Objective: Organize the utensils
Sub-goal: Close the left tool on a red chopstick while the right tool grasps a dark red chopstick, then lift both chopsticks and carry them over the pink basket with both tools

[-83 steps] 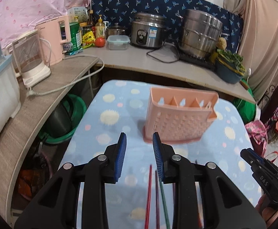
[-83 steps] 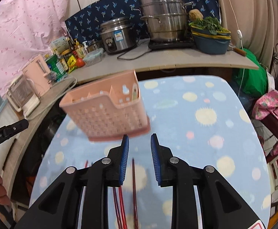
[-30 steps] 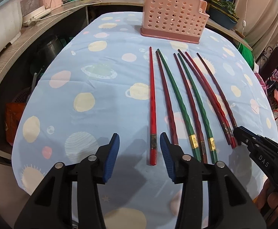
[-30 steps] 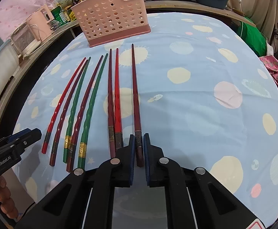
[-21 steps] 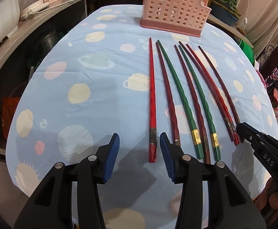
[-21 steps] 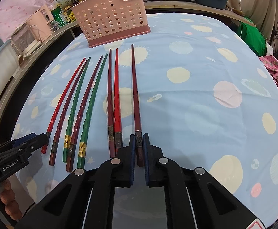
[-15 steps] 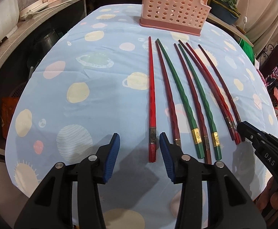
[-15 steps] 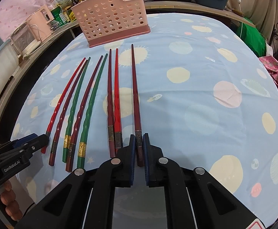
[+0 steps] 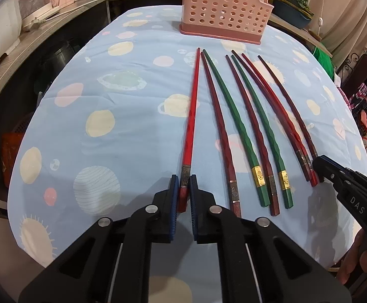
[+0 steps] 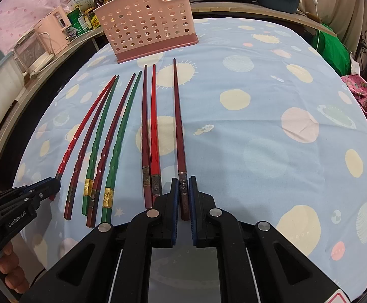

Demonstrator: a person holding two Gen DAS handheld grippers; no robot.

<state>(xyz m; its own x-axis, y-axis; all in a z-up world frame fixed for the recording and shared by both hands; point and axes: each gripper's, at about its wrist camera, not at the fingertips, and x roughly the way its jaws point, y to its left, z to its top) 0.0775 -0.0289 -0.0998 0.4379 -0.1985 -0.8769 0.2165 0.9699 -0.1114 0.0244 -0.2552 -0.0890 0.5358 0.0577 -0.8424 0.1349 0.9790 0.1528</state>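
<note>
Chopsticks, long lacquered sticks in red, dark red and green, lie side by side on the pale blue cloth dotted with planets (image 9: 122, 80), thin tips toward the far pink perforated plastic holder (image 9: 223, 7) and thick ends toward you, probably so each butt can be pinched from the near edge. Counting them: eight in all, two green with gold bands, two bright red and four dark red or maroon. The holder is one, standing upright at the far end, apart from the tips; whether anything is in it cannot be told.

Your left gripper (image 9: 184, 189) has its blue-padded fingers nearly together around the thick end of the bright red chopstick (image 9: 192, 108), the leftmost of the row. Your right gripper (image 10: 183, 189) is pinched the same way on the dark red chopstick (image 10: 178, 116) at the right end, which lies a little apart from its neighbours. Both sticks appear to rest on the cloth, not yet lifted.

Taking the two outermost sticks seems sensible: neither gripper crowds the other, and the six between stay undisturbed. Farther out, a counter carries a pink kettle (image 10: 54, 30), jars and steel pots.
</note>
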